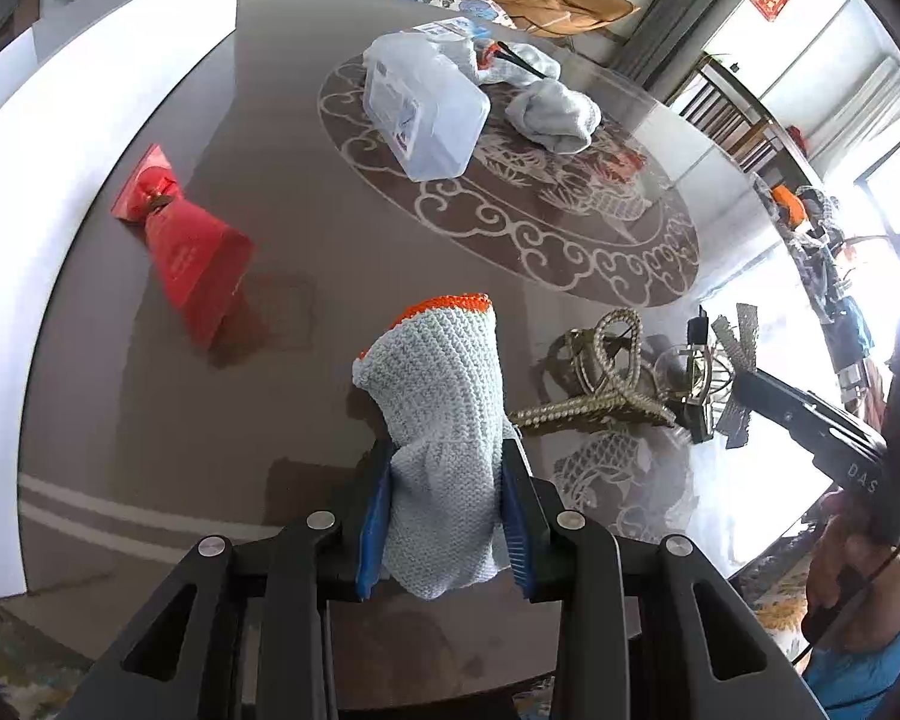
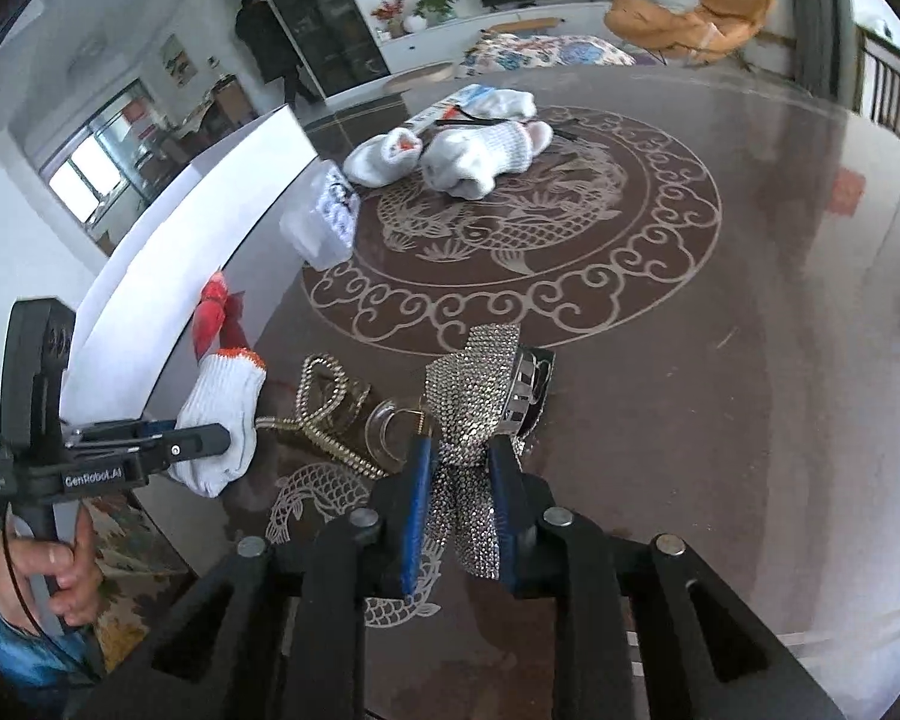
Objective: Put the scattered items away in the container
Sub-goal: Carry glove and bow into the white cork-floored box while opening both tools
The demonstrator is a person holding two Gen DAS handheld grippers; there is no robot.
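My left gripper [image 1: 447,468] is shut on a white knitted glove with an orange cuff [image 1: 444,396], held above the brown table; it also shows in the right wrist view [image 2: 222,420]. My right gripper [image 2: 459,456] is shut on a rhinestone bow [image 2: 474,384], seen from the left wrist view [image 1: 738,336]. A clear plastic container [image 1: 423,108] lies on its side on the table's dragon medallion, also in the right wrist view [image 2: 321,222]. More white gloves [image 1: 555,111] lie beyond it. A beaded gold hair clip [image 1: 606,378] lies between the grippers.
A red pouch [image 1: 186,258] lies at the left near a white board [image 1: 90,90] standing along the table edge. A flat packet [image 2: 450,108] and a black-handled tool [image 1: 513,57] lie by the far gloves. The table edge [image 1: 750,180] curves at the right.
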